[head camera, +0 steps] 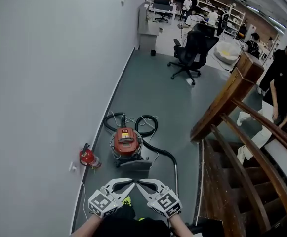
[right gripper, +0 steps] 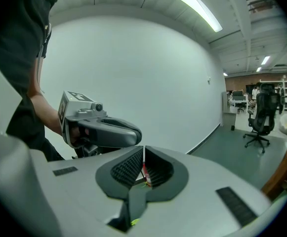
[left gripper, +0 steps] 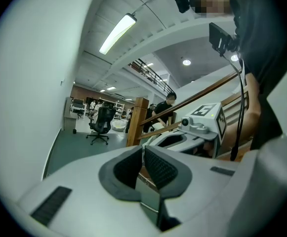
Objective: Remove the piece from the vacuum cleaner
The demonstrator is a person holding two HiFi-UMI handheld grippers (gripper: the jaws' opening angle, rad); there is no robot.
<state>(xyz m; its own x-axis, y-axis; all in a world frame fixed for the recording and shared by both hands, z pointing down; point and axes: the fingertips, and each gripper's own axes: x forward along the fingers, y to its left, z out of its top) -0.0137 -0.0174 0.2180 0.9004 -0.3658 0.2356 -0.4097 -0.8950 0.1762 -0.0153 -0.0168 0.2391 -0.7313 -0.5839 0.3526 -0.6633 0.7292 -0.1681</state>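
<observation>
- Nearest, at the bottom of the head view, two bare forearms are seen coming in from the near edge, one gripper carried in each hand.
- The left gripper point(head camera: 130, 182) is angled far and to the right, its marker cube nearest the body. Its jaws are clamped together, with nothing gripped between the pads.
- The right gripper point(head camera: 140, 183) is angled far and to the left, mirroring the other. Its jaws are likewise pressed closed and empty.
- An inverted V is formed by the two. The tips are brought almost together and aimed a little below level at the floor ahead.
- Just beyond the tips, a grey flat part point(head camera: 133, 165) is seen at the near side of the canister, its long axis running left to right. Whether it touches the canister cannot be told.
- The vacuum cleaner point(head camera: 126, 142) is found on the grey floor near the left wall, a red round canister standing upright, well apart from both grippers.
- Its black hose point(head camera: 159, 150) is looped behind the canister and swept round to the right. There it is joined to a metal wand point(head camera: 176, 179), whose long axis runs near to far beside the right gripper.
- A red fire extinguisher point(head camera: 89, 158) is seen lying against the wall, left of the canister.
- To the right, a wooden stair rail point(head camera: 232, 98) is seen rising.
- Farther off, a black office chair point(head camera: 190, 51) is seen on the open floor.
</observation>
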